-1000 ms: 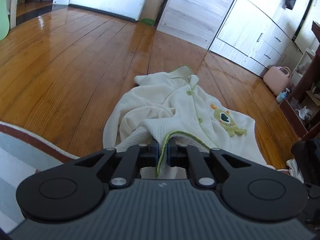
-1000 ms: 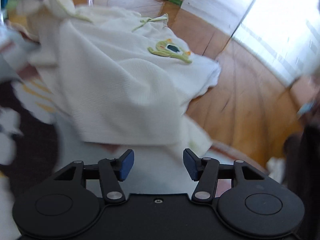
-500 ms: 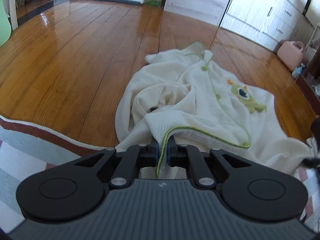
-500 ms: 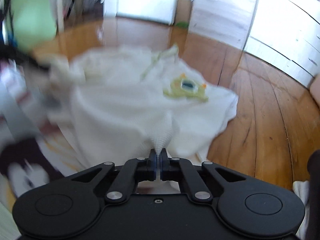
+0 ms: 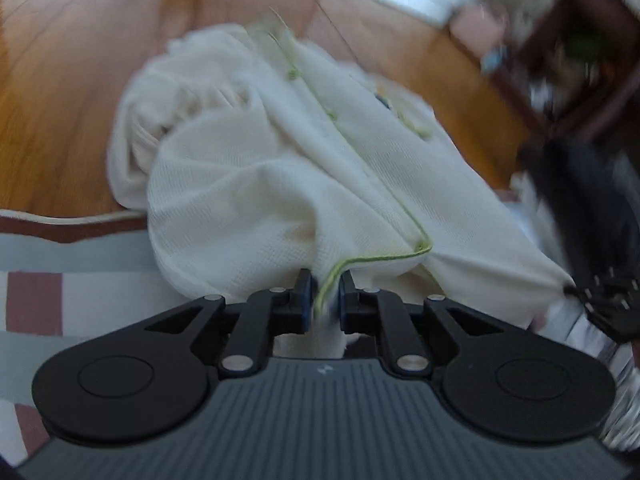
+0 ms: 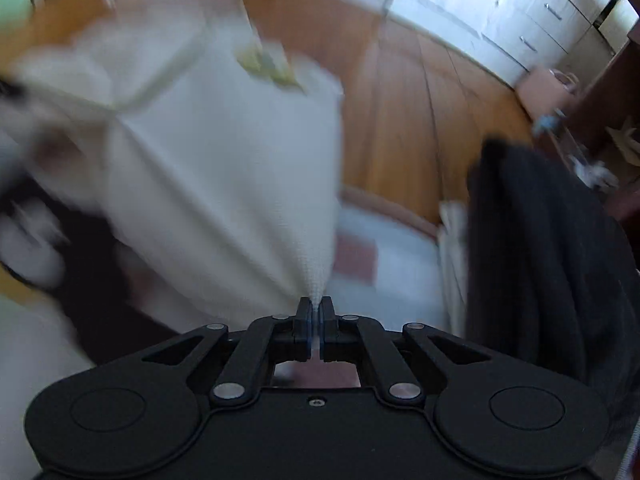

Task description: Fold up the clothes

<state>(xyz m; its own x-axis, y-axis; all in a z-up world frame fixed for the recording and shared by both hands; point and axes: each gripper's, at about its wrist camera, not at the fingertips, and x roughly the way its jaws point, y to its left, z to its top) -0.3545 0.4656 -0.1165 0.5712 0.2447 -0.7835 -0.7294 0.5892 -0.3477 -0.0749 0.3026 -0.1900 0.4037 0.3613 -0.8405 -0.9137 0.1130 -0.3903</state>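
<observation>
A cream knit baby garment (image 5: 280, 168) with green trim, buttons and a green monster patch lies across the wooden floor and the rug edge. My left gripper (image 5: 323, 300) is shut on its green-trimmed hem, the jaws a narrow gap apart around the cloth. My right gripper (image 6: 316, 320) is shut on a corner of the same garment (image 6: 224, 168), which stretches taut away from it. In the left wrist view the right gripper (image 5: 578, 293) shows at the right edge, pinching that corner. Both views are motion-blurred.
A rug (image 5: 60, 256) with grey, white and maroon blocks lies under the grippers, and wooden floor (image 5: 60, 80) lies beyond it. Dark clothing (image 6: 540, 240) hangs at the right. White cabinets (image 6: 520, 20), a pink case (image 5: 476, 24) and a dark wooden shelf (image 5: 580, 60) stand at the back right.
My right gripper shut on a garment corner and pulled it taut. Both grippers dragged the garment back over the rug edge, and the left view swung right.
</observation>
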